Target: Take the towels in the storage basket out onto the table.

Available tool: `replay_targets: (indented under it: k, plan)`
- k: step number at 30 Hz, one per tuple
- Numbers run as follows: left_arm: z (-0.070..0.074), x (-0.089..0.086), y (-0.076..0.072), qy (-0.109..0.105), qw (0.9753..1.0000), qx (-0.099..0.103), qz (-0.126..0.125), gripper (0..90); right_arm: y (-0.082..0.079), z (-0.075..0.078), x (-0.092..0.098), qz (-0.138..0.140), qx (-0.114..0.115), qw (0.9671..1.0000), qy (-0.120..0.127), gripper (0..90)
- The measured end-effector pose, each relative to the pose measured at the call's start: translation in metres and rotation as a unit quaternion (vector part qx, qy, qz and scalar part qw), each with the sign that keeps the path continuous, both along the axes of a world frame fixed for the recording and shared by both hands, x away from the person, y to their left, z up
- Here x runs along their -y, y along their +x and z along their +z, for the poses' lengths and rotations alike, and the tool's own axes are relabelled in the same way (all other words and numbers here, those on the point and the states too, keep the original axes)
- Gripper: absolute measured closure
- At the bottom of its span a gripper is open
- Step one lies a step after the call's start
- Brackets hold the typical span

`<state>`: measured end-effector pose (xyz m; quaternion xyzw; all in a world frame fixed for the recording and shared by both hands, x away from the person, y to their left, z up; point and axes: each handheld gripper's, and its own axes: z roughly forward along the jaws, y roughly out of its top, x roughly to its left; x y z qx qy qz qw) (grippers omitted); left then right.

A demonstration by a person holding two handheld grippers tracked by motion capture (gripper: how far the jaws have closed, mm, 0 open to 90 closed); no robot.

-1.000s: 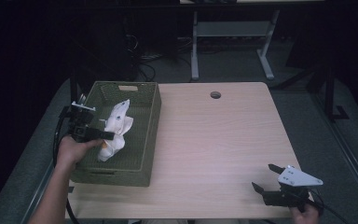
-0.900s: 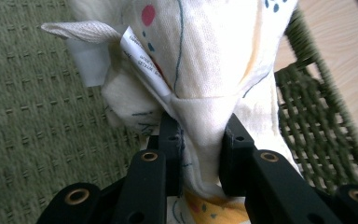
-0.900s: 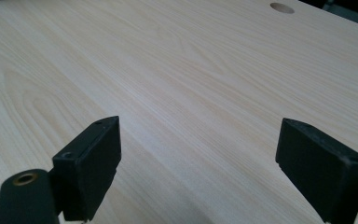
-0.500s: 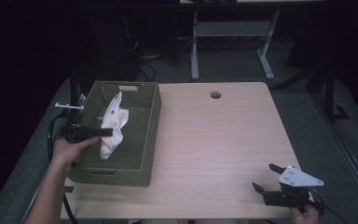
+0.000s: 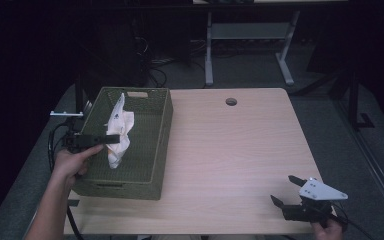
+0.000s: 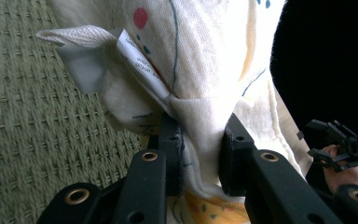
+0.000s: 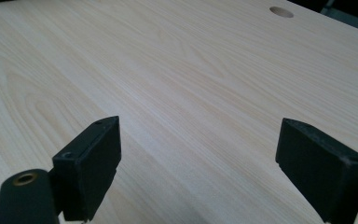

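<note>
Dim room, pale wood table [image 5: 230,150]: left gripper [image 5: 111,139] clamped on a bunched cream cloth [image 5: 119,131], hoisting it above the green basket [image 5: 160,145], likely for removal; right gripper [image 5: 290,192] idles, jaws apart, near the front edge.

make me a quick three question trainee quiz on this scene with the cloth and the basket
1. True or false: the left gripper is shut on the cream printed cloth.
2. Where does the cloth hang? A. over the green woven basket B. over the round hole in the table C. beside the right gripper
3. Fill in: the right gripper's jaws stand ____ above the light wooden table.

Key: 1 true. 2 A. 3 open.
</note>
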<state>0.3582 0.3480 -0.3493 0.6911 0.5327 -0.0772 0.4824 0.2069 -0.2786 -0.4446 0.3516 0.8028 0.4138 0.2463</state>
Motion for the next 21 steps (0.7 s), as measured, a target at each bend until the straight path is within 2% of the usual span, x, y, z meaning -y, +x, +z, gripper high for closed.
replay_targets:
  k: [9,16,21]
  plan:
    - [0.003,0.007,0.002,-0.015,0.9999,0.006,-0.003,74.9,0.0,0.0,0.0,-0.002,0.001,1.0,0.001,13.7]
    - [0.009,0.015,0.005,-0.034,0.9991,0.02,-0.014,74.8,0.0,0.0,0.0,-0.002,-0.001,1.0,0.003,13.7]
    - [0.016,0.024,0.007,-0.033,0.9984,0.034,-0.03,74.8,0.0,0.0,0.001,-0.004,0.0,1.0,0.005,13.7]
